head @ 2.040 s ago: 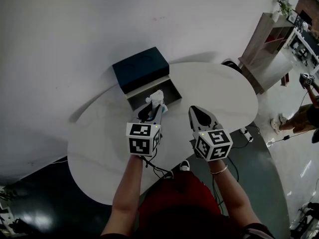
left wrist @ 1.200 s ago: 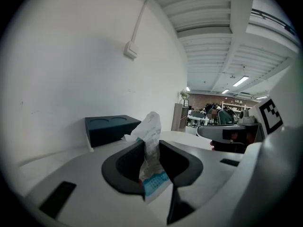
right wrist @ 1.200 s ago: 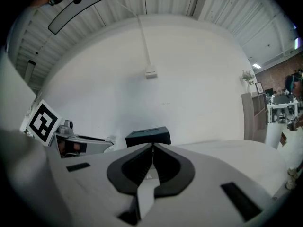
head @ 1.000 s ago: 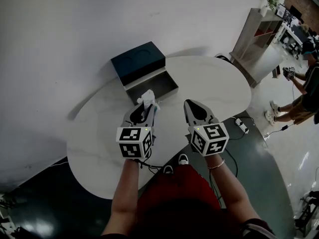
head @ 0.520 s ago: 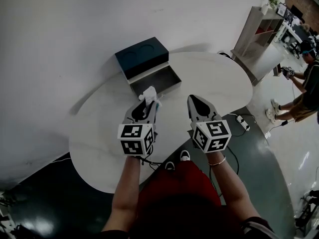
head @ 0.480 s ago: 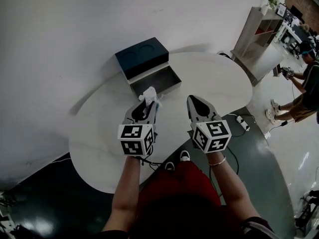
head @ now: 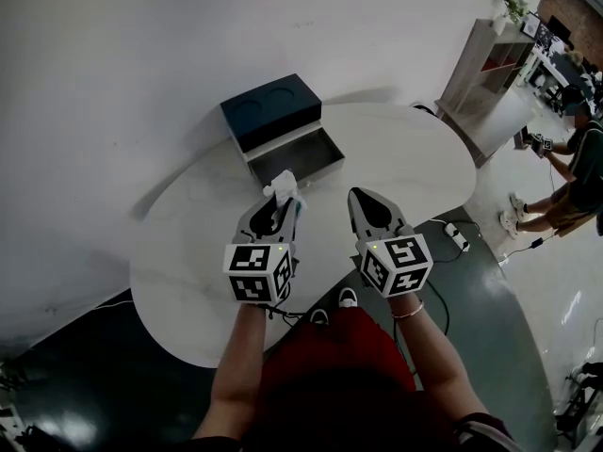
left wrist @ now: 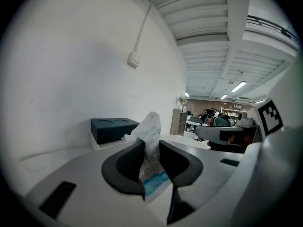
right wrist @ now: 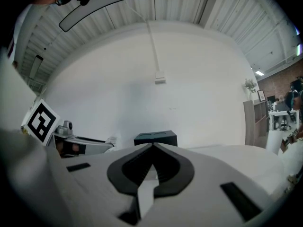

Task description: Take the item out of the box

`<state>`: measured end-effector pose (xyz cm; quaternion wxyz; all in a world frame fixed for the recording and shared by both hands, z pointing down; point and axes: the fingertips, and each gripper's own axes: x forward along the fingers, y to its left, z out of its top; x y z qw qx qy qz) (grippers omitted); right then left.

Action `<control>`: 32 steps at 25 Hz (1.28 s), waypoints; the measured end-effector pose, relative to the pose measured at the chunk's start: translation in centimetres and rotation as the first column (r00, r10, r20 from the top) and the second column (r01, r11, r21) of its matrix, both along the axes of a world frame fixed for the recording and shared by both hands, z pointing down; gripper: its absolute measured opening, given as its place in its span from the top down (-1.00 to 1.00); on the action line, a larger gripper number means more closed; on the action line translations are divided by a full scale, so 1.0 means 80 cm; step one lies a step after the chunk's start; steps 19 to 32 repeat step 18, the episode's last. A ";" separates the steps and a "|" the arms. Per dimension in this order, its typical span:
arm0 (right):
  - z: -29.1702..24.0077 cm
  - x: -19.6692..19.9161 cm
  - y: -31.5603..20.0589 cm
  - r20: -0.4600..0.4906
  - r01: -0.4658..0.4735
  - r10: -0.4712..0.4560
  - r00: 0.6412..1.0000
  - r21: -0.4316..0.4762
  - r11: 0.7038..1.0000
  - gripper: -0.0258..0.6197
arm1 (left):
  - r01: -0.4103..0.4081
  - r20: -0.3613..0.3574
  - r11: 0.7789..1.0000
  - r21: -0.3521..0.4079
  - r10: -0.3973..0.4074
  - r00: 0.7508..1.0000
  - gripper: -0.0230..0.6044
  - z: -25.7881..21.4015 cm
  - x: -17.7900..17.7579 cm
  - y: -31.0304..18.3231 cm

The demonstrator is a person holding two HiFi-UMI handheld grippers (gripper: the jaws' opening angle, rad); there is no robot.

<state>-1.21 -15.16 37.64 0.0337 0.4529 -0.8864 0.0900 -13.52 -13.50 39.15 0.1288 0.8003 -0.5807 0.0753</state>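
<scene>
Head view, quick q: where was the packet?

— Out of the box, pinched in the left gripper. It hung over the round white table, just on the near side of the box's open grey tray. Couldn't tell if it touched the rim.

— Grip confirmed?

— Yes. In the left gripper view both dark pads pressed on the crumpled white packet. Its top stuck up above the jaws and a blue-printed edge hung below.

— Right gripper?

— Closed, tips together, nothing betw. them per the right gripper view. It was held beside the left one, to its right, over the near part of the table.

— Box itself?

— It sat on the far-left part of the table. The dark lid was right behind the tray, on the far side.

— Anything else?

— A shelf unit stood far right. Another person was at the right edge, well apart from the table.
</scene>
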 end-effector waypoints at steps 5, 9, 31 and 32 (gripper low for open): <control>0.005 0.001 -0.001 0.001 0.000 0.000 1.000 -0.004 1.000 0.87 | -0.001 0.005 1.000 0.007 0.001 1.000 0.55 -0.002 0.001 -0.004; 0.010 0.002 -0.002 0.007 -0.002 0.002 1.000 -0.009 1.000 0.87 | 0.005 0.021 1.000 0.000 -0.005 1.000 0.55 -0.001 -0.001 -0.008; 0.015 0.004 -0.009 0.022 -0.003 0.004 1.000 -0.019 1.000 0.87 | 0.010 0.038 1.000 0.000 -0.010 0.999 0.55 -0.002 -0.002 -0.019; 0.015 0.004 -0.009 0.022 -0.003 0.004 1.000 -0.019 1.000 0.87 | 0.010 0.038 1.000 0.000 -0.010 0.999 0.55 -0.002 -0.002 -0.019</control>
